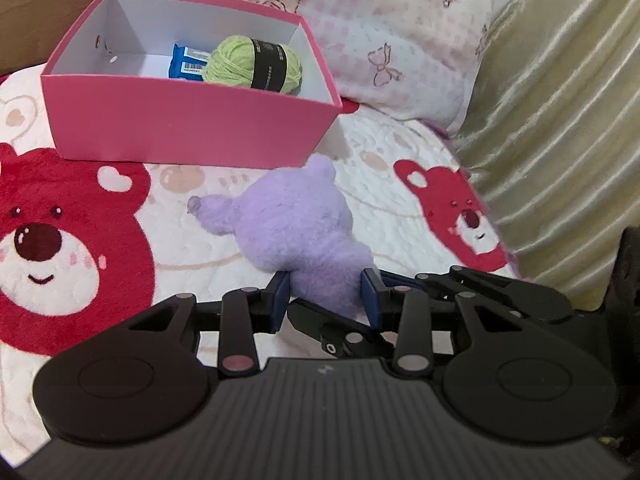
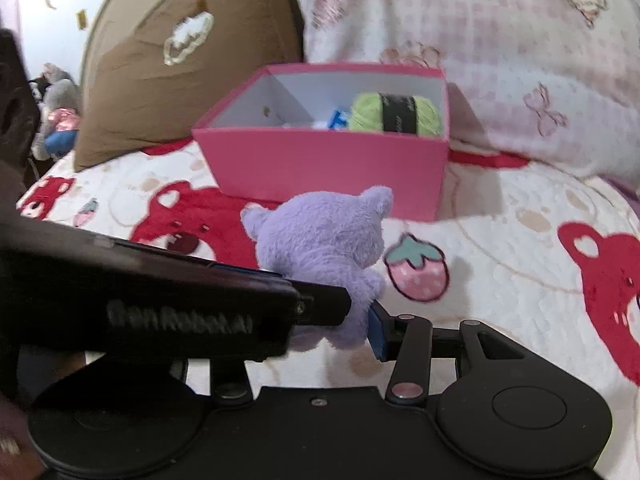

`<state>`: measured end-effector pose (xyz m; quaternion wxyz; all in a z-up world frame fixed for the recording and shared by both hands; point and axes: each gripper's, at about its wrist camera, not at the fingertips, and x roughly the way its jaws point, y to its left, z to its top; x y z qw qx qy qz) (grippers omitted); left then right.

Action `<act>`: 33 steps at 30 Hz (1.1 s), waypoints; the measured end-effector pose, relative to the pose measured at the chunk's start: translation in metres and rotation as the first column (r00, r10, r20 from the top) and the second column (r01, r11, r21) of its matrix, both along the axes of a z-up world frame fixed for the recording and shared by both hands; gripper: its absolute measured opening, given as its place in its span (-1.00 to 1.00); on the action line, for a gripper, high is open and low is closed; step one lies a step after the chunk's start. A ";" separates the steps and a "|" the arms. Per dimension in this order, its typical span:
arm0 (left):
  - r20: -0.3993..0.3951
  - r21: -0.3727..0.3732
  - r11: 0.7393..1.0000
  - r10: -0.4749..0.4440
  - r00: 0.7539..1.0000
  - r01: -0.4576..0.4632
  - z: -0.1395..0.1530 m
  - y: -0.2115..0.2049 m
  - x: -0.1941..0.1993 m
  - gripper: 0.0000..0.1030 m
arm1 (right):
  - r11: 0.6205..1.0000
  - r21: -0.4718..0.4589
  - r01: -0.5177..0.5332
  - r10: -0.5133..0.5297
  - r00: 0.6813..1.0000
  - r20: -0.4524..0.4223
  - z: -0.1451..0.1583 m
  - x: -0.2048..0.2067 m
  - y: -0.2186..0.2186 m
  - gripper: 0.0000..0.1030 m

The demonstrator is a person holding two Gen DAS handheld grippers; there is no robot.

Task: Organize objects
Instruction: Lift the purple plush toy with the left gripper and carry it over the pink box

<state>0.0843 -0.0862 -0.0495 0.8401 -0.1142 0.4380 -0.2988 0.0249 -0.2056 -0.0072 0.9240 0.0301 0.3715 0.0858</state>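
A bed blanket [image 1: 384, 216] with red bears filled the lower frame. A pink checked pillow [image 1: 380, 40] lay at the upper centre, a brown cushion [image 2: 180, 72] at the upper left, and a shiny beige curtain [image 1: 560, 140] on the right.

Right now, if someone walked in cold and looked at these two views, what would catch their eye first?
Probably the purple plush lying on the bear-print blanket, with both tools closed around its near end: the left tool and the right tool. Just behind it sits the open pink box, already holding green yarn and a blue packet.
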 end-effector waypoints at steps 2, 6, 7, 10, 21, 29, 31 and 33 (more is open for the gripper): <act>-0.001 -0.007 1.000 0.007 1.000 -0.007 0.004 0.004 -0.002 -0.30 | 0.999 0.039 -0.011 0.011 1.000 -0.001 0.007 -0.001 -0.001 0.03; 0.015 -0.006 1.000 0.007 1.000 -0.006 0.013 0.010 -0.005 -0.29 | 0.999 0.031 -0.006 0.007 1.000 -0.015 0.017 0.000 0.007 0.03; 0.016 -0.008 1.000 0.004 1.000 -0.003 0.015 0.013 -0.006 -0.29 | 1.000 0.025 -0.003 0.003 1.000 -0.011 0.019 -0.001 0.010 0.03; 0.018 -0.026 1.000 -0.004 1.000 0.004 0.020 0.020 -0.008 -0.29 | 1.000 0.021 0.005 -0.005 1.000 -0.002 0.025 -0.005 0.018 0.03; 0.052 -0.055 0.998 -0.031 0.998 0.034 0.050 0.043 -0.017 -0.30 | 1.000 0.005 0.013 -0.013 0.998 0.062 0.053 -0.018 0.038 0.03; 0.051 -0.067 0.997 -0.020 0.998 0.023 0.075 0.060 -0.014 -0.29 | 1.000 -0.008 -0.002 0.002 0.996 0.091 0.078 -0.016 0.053 0.03; 0.036 -0.067 0.998 -0.019 0.999 0.022 0.079 0.063 -0.013 -0.28 | 1.000 -0.013 -0.002 0.003 0.996 0.094 0.083 -0.016 0.057 0.03; 0.040 -0.047 0.999 -0.025 0.999 0.026 0.082 0.063 -0.015 -0.28 | 1.000 -0.010 0.000 0.001 0.995 0.101 0.085 -0.019 0.061 0.03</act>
